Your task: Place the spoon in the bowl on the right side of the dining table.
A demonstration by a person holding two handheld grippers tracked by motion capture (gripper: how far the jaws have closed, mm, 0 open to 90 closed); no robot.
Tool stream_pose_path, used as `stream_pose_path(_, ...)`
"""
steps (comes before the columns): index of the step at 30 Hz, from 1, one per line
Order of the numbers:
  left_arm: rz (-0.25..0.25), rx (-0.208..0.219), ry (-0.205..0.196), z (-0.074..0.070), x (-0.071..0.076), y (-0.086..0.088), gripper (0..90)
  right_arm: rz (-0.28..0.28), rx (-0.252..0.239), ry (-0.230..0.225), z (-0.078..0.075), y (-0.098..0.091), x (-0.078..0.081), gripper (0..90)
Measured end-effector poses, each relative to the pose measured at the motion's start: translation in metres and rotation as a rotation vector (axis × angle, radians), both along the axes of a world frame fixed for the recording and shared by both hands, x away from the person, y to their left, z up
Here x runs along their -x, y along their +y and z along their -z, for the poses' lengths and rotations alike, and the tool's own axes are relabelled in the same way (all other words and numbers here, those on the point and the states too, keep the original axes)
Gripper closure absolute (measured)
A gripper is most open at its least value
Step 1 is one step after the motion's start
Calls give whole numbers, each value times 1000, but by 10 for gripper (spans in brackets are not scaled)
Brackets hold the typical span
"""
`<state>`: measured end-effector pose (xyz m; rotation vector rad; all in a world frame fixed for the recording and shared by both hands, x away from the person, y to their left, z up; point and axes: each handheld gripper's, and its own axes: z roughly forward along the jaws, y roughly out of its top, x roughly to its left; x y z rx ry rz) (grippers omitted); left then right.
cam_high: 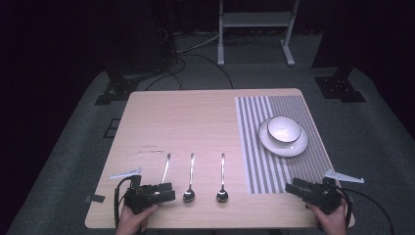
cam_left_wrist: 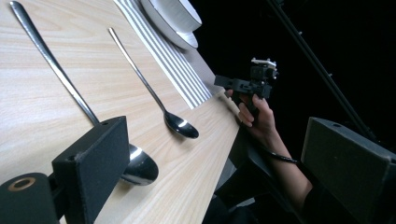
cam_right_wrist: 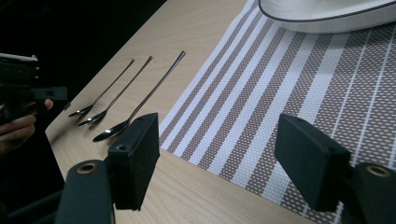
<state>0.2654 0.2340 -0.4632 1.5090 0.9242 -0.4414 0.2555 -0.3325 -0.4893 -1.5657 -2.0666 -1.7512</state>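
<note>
- Looking down from the high view, three metal spoons are seen laid side by side on the pale wooden table (cam_high: 195, 117), bowls toward the person: the left spoon (cam_high: 166, 168), the middle spoon (cam_high: 190, 183) and the right spoon (cam_high: 222, 183).
- The left tongs (cam_high: 166, 192) are held at the near edge, over the bowl of the left spoon; the right tongs (cam_high: 295, 188) rest on the near corner of the striped placemat (cam_high: 288, 166).
- A white bowl (cam_high: 284, 129) is seen standing on a white plate (cam_high: 284, 142) at the far part of the woven, grey-and-white placemat.
- From the left gripper view, the polished bowl of the middle spoon (cam_left_wrist: 137, 168) is partly hidden behind one black, foam-padded jaw; the other jaw stands far off at the right edge, so the left tongs are wide open and nothing is gripped.
- In that view the right tongs (cam_left_wrist: 222, 81) are seen farther off, held in a hand (cam_left_wrist: 257, 116) beyond the table edge.
- From the right gripper view, the mesh weave of the placemat (cam_right_wrist: 261, 93) is made out, which the high view does not resolve; the jaws stand wide apart, with nothing between them.
- A dark rim line is seen on the plate (cam_right_wrist: 327, 14) there.
</note>
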Motion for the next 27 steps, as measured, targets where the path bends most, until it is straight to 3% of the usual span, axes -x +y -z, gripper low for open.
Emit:
stream_pose_path(14, 57, -11, 21, 5, -2, -23, 66, -42, 23, 34, 1, 11, -8, 295)
stream_pose_path(27, 78, -16, 29, 5, -1, -28, 66, -137, 60, 52, -9, 45, -27, 296)
